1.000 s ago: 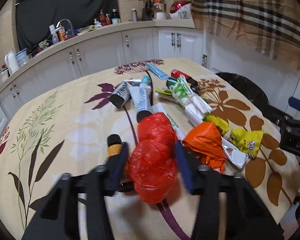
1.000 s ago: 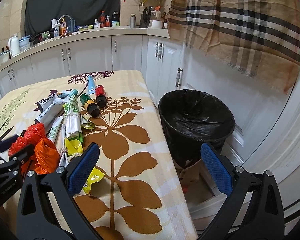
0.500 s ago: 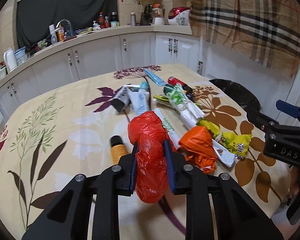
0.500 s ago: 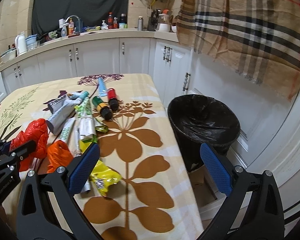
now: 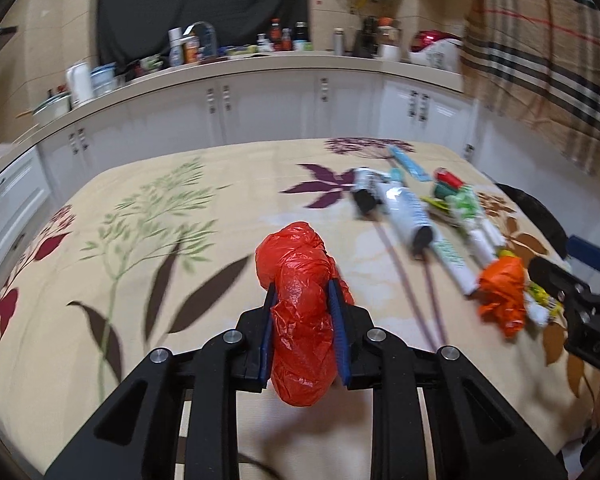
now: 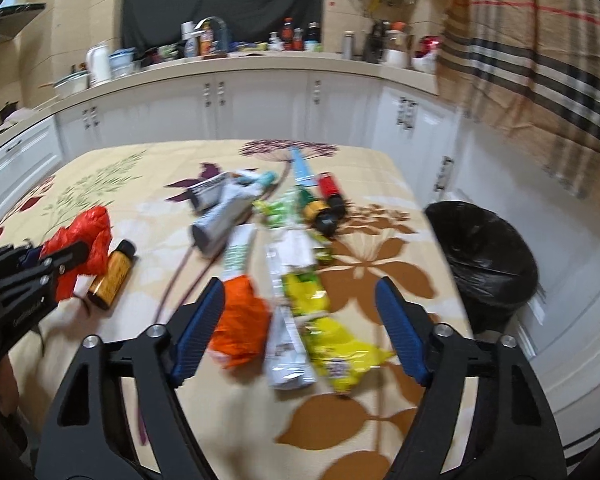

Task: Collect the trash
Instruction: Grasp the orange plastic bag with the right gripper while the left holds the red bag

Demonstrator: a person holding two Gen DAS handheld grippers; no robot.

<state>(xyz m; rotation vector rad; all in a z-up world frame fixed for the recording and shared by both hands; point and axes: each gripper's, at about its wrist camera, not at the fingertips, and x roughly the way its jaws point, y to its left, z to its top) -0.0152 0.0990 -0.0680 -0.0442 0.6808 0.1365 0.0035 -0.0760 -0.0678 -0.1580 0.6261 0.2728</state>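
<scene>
My left gripper [image 5: 302, 296] is shut on a crumpled red plastic bag [image 5: 300, 292] and holds it above the table; it also shows at the left of the right wrist view [image 6: 80, 240]. My right gripper [image 6: 300, 292] is open and empty, over an orange bag [image 6: 242, 324], a silver wrapper [image 6: 286, 344] and a yellow wrapper [image 6: 340, 344]. Tubes [image 6: 224, 216], a green wrapper and small bottles [image 6: 328, 196] lie further back. A bin with a black liner [image 6: 488, 256] stands on the floor right of the table.
A small orange bottle [image 6: 112, 272] lies beside the red bag. The table has a floral cloth [image 5: 160, 220]. White cabinets and a cluttered counter [image 5: 260, 64] run behind. A plaid cloth [image 6: 540, 60] hangs at the right.
My left gripper closed on the red bag and lifted it off the table, swinging left. My right gripper swung from the bin to over the trash pile, still open.
</scene>
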